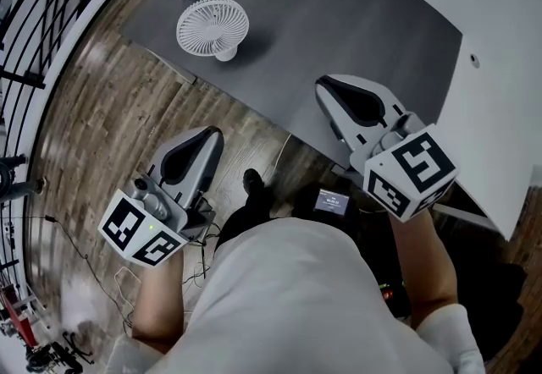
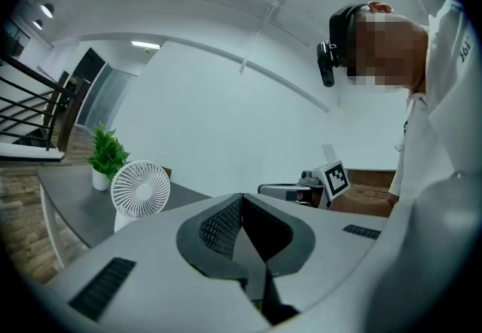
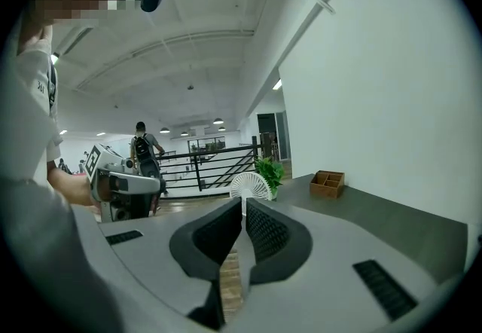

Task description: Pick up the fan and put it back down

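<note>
Standing fan (image 1: pixel 212 27) well beyond left claw (image 1: pixel 212 133)

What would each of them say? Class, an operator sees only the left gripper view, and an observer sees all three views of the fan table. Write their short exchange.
Operator: Is my left gripper over the table?
Observer: No. The head view shows it against the wooden floor, short of the table's edge.
Operator: I see only the right gripper's cube. How do its jaws stand?
Observer: Its own view shows them closed, with nothing between them.
Operator: Is anyone beyond the fan?
Observer: Yes. The right gripper view shows a person with a backpack by the black railing.
</note>
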